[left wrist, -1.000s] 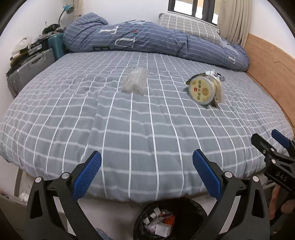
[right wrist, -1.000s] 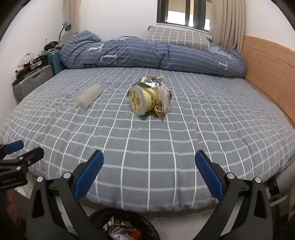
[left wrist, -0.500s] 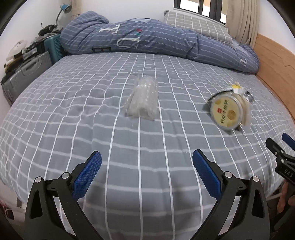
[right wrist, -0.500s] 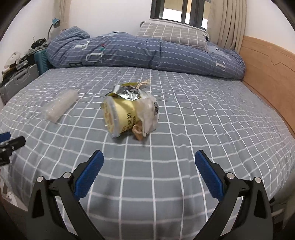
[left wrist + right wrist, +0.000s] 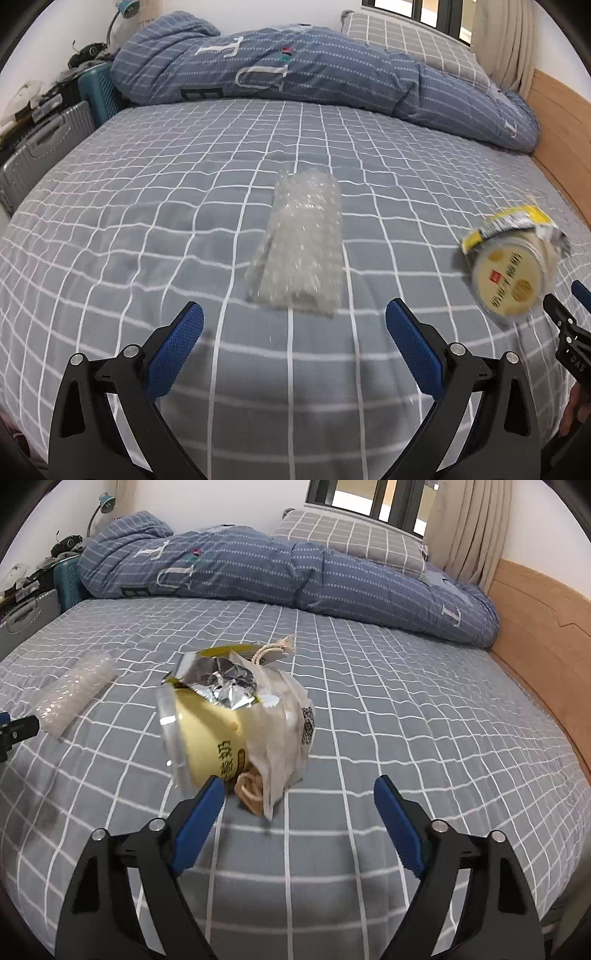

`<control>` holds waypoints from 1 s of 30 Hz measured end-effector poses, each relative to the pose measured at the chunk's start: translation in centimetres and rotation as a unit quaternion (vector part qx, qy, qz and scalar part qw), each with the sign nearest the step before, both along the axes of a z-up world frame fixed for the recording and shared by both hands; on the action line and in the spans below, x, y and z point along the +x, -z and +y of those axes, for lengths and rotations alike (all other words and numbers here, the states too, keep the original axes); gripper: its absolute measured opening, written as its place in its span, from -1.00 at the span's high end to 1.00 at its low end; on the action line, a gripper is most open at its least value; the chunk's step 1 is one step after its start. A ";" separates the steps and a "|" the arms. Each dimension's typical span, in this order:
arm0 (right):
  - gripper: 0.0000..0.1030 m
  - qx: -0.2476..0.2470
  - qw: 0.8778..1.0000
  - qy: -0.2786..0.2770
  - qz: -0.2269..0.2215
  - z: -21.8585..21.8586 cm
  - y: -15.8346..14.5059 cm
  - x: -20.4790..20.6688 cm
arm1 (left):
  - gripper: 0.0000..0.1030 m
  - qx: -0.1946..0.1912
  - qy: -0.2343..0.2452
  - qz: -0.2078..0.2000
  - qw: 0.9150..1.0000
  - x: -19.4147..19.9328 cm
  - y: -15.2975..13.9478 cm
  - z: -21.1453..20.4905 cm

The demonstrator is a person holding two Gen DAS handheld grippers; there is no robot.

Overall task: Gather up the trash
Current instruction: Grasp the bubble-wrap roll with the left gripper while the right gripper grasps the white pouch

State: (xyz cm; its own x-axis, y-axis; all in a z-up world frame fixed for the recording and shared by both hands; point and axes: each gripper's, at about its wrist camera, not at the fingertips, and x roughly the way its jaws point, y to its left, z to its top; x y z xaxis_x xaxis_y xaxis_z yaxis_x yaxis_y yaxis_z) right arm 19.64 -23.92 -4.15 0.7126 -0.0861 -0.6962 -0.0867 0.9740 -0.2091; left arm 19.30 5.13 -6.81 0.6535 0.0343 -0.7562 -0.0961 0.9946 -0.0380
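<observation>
Grey checked bed (image 5: 147, 206) fills both views. Bubble-wrap roll (image 5: 299, 247) lies mid-bed, long axis running toward the folded duvet (image 5: 295, 74). Yellow cup (image 5: 210, 738) lies tipped right of the roll, lid end leftward, base hidden under crumpled bag. Left gripper (image 5: 293, 328) released, empty; right gripper (image 5: 299, 805) just narrowing, jaws apart, nothing clasped.

Bed scene, colours and patterns.
Grey sheet (image 5: 147, 229) with white grid; blue quilt (image 5: 295, 81) with pale dashed stripes and white letters; clear bubble wrap (image 5: 299, 247); yellow cup (image 5: 207, 738) with silver foil lid; blue gripper pads (image 5: 199, 823) on black frames.
</observation>
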 end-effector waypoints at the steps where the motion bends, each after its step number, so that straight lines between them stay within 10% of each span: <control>1: -0.40 -0.005 1.000 -0.001 0.001 0.1 0.2 0.4 | -0.89 0.000 -0.001 0.001 1.000 0.6 0.2 0.1; 12: 0.16 0.005 1.000 -0.001 0.024 -0.6 1.6 3.7 | -0.84 -0.010 0.005 0.024 1.000 4.6 2.3 -0.1; 20: 0.81 0.027 0.999 -0.006 0.019 -1.2 1.6 4.1 | -0.11 0.006 0.009 0.045 0.999 5.6 3.9 -0.6; 30: 0.88 0.037 0.999 -0.005 0.006 -1.4 0.2 3.6 | 0.52 0.002 0.003 0.040 0.999 5.0 3.4 -0.3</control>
State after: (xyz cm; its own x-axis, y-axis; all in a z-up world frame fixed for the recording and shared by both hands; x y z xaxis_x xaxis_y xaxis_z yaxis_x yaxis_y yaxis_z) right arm 23.25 -25.31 -4.39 0.7043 -0.0261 -0.7094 -0.0992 0.9859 -0.1348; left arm 24.34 4.84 -10.23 0.5919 0.0338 -0.8053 -0.0930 0.9953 -0.0266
